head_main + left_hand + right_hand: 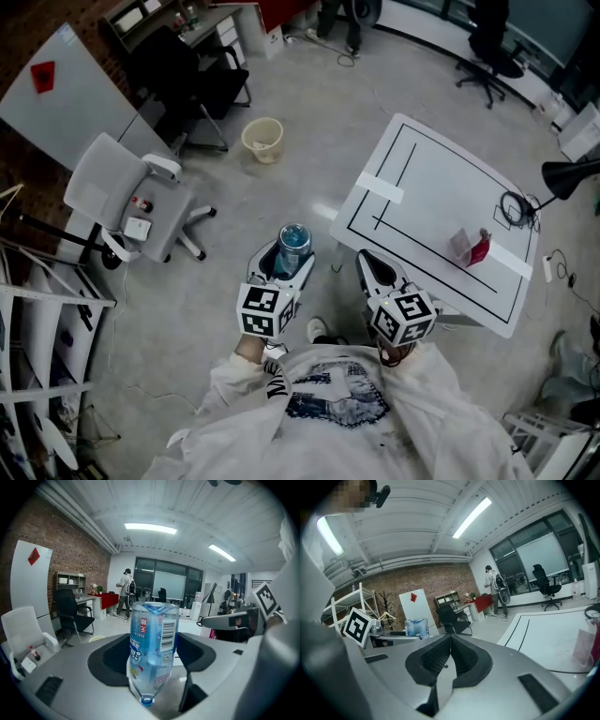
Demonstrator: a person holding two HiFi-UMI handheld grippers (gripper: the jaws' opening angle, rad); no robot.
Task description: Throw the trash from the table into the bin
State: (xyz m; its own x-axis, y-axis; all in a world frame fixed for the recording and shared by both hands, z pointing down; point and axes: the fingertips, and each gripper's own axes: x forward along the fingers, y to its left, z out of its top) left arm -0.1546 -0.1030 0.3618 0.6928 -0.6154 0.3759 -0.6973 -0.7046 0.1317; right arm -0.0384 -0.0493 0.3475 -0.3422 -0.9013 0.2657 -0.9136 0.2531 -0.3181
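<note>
- Left gripper clamps a clear plastic bottle.
- Right gripper is pressed together, empty, beside the tabletop.
- Bin stands on the floor ahead.

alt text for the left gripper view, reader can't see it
The left gripper is shut on a clear plastic water bottle with a blue label, its cap end nearest the camera. Behind are a black chair and a brick wall.

Right gripper: jaws pressed together, nothing between them. White table with black lines sits right of it, with a pink bag at the table's right edge. Left of the table is a black office chair. Further left, a plastic water bottle shows above the left gripper.
</note>
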